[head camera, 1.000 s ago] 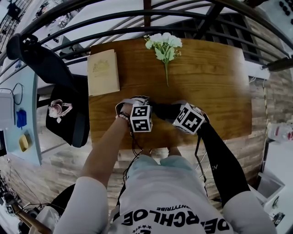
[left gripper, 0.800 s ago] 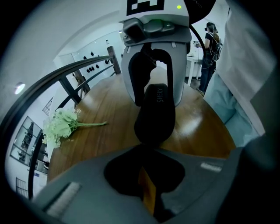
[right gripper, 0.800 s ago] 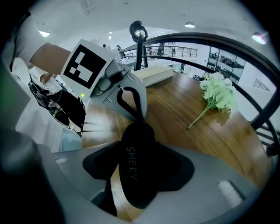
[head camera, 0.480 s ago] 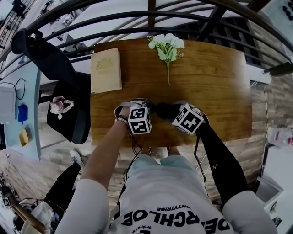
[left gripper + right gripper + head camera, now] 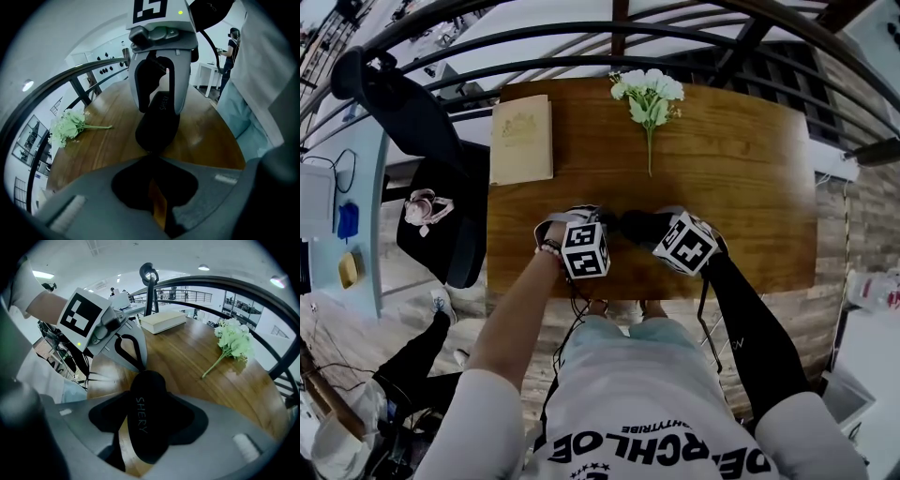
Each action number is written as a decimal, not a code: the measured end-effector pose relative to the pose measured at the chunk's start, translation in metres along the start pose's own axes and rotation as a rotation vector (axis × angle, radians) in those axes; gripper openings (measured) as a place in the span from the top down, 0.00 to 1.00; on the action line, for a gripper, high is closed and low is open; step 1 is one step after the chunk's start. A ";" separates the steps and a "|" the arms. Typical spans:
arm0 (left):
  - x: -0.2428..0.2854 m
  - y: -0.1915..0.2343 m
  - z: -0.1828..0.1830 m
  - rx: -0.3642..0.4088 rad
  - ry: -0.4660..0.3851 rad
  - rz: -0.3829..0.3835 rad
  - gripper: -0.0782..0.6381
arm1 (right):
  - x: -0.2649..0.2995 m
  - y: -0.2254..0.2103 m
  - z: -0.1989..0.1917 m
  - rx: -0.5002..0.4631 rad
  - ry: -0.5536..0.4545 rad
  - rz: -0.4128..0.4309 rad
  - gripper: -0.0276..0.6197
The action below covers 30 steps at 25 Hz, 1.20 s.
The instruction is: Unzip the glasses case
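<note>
Black glasses case [image 5: 140, 394] lay by the middle of the table's [image 5: 741, 178] near edge, clamped across its width in the right gripper [image 5: 147, 437]. Left gripper [image 5: 151, 161] was pinched together at the case's tip; no zip pull showed.

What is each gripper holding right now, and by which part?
The right gripper clamps the black glasses case across its middle. The left gripper is shut at the case's end tip; whether it pinches the zipper pull cannot be told.
</note>
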<state>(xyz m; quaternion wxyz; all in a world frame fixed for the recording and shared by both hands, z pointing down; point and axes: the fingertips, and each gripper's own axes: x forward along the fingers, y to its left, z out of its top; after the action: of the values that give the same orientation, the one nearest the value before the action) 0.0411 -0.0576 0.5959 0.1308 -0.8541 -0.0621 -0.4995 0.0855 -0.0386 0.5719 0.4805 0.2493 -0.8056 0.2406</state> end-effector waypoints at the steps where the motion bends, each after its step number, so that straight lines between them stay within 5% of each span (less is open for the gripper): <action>1: 0.000 -0.001 0.000 -0.005 -0.001 0.000 0.73 | 0.000 0.000 0.000 0.000 -0.001 0.000 0.54; 30: -0.001 -0.017 0.004 -0.292 -0.026 0.099 0.73 | -0.011 -0.003 -0.005 0.025 -0.041 -0.023 0.52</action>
<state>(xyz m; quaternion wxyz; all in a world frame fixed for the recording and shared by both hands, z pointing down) 0.0399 -0.0403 0.5955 0.0288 -0.8724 0.0515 -0.4852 0.0959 -0.0357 0.5644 0.4633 0.2695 -0.8095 0.2398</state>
